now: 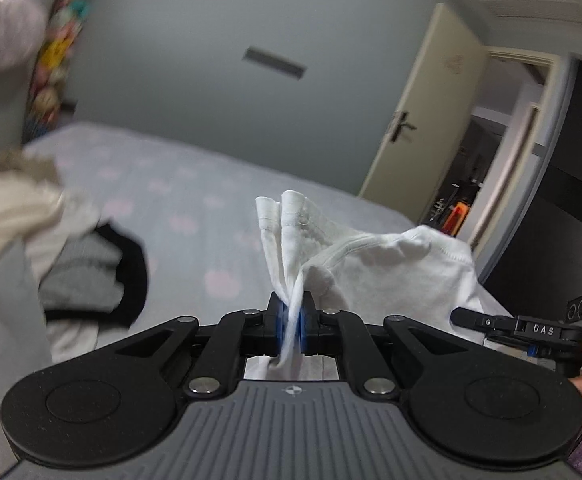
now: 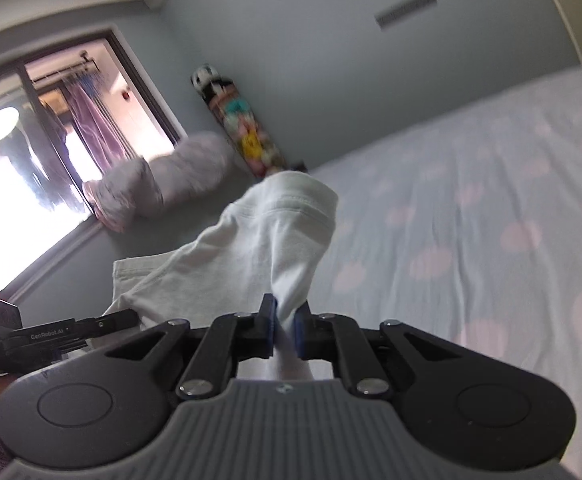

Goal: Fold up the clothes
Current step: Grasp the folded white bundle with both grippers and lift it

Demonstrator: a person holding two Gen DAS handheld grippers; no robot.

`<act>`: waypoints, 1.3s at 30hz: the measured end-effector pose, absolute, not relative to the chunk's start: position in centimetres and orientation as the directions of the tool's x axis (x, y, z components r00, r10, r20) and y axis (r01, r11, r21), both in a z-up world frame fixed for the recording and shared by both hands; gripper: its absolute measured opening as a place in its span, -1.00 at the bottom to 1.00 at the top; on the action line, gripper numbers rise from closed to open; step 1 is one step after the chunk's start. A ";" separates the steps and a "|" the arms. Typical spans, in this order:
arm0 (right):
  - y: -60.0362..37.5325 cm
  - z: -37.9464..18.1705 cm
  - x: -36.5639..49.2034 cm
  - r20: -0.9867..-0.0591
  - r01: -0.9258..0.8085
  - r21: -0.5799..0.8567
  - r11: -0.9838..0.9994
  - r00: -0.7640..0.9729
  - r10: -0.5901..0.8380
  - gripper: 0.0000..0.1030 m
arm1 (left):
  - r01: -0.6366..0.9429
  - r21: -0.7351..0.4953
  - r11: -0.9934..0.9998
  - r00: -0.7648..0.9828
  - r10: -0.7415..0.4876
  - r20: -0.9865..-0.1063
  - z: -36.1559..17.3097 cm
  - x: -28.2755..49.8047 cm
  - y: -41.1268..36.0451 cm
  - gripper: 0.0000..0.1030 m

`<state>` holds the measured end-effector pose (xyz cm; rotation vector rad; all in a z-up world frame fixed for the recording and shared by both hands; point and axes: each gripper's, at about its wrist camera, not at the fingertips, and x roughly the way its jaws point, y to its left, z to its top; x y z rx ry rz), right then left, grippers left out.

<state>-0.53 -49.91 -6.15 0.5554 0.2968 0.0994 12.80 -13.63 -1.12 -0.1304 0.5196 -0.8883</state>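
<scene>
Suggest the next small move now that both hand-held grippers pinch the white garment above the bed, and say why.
Probably draw the two apart to stretch the garment flat. The left hand-held gripper and the right hand-held gripper are each shut on a bunched bit of it, and the cloth between them hangs crumpled over the bed, too wrinkled to fold neatly.

Clothes pile (image 1: 91, 264) blurred, cut off left — white garment's (image 1: 371, 268) lower part hidden.

a door (image 1: 423, 108) stands open beside the bed (image 1: 195, 200), window (image 2: 31, 184) bright.
</scene>
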 end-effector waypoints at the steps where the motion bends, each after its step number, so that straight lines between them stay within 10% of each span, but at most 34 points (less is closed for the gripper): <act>1: -50.1 -5.3 -1.4 -0.234 -0.010 0.526 0.850 0.960 0.156 -0.79 | 0.722 -0.305 0.621 0.514 -0.777 -0.365 -0.4 12.2 -14.2 -0.90; 15: -59.7 4.8 -16.0 -0.083 0.182 0.391 0.902 0.983 -0.163 -0.80 | 0.919 -0.183 0.350 0.304 -0.923 -0.234 7.4 5.6 -29.2 -0.91; 39: -78.1 14.4 -44.7 -0.191 0.735 0.148 0.662 0.678 -0.710 -0.80 | 0.918 -0.236 -0.320 -0.377 -0.887 -0.266 8.1 -12.0 -61.1 -0.93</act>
